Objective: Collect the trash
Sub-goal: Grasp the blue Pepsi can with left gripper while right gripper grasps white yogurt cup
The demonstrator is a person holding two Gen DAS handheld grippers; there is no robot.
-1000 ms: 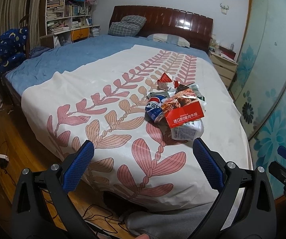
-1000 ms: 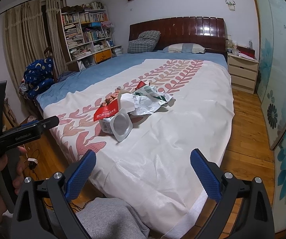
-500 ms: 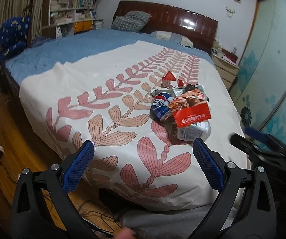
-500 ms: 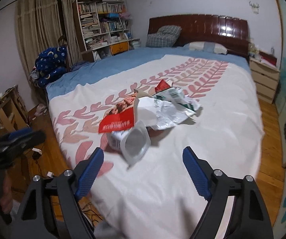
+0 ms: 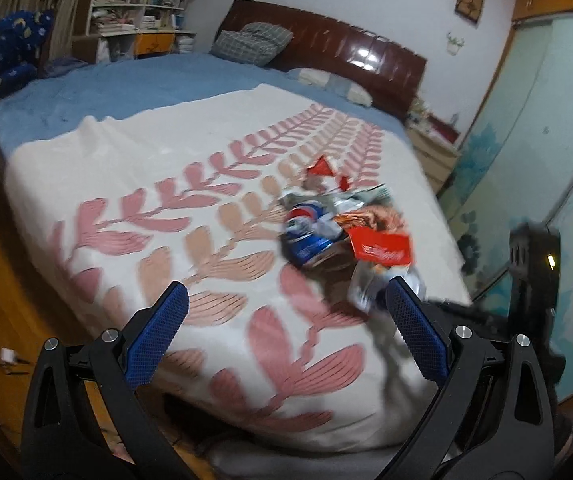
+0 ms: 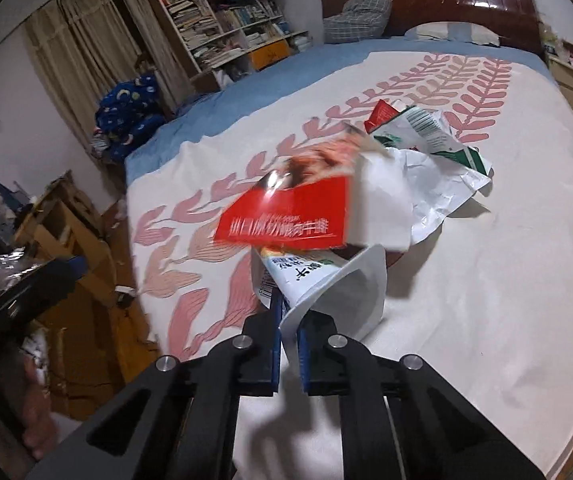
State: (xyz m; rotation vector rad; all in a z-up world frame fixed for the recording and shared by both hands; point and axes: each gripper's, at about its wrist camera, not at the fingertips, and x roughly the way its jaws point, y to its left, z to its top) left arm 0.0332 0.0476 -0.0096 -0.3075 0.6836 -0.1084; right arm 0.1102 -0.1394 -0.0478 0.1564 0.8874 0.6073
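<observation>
The right gripper (image 6: 286,320) was pressed together on the rim of a white yogurt cup (image 6: 326,284), the thin wall pinched between the two blue pads, with the cup's open mouth turned back toward the tool and its body running away along the line of the fingers. Directly ahead of that grip, and touching the far end of the cup, a red food box (image 6: 286,216) leaned over it; beyond the box lay a crumpled white-and-green wrapper (image 6: 430,160), all on the leaf-patterned bedspread (image 6: 486,280). The left gripper (image 5: 286,336) was spread wide and held nothing, hanging over the near edge of the bed with the rest of the pile ahead of it and off to its right: a blue Pepsi wrapper (image 5: 306,232) and the red box (image 5: 382,244), both blurred. Judging from this, the cup was the piece in hand and the right tool was the one committed to it; since the box rested against the cup's far end, drawing the cup back along its own axis toward the tool seemed likelier to free it cleanly than lifting straight up, which might tip the box. The left tool was the nearer one to the Pepsi wrapper, though well short of it
</observation>
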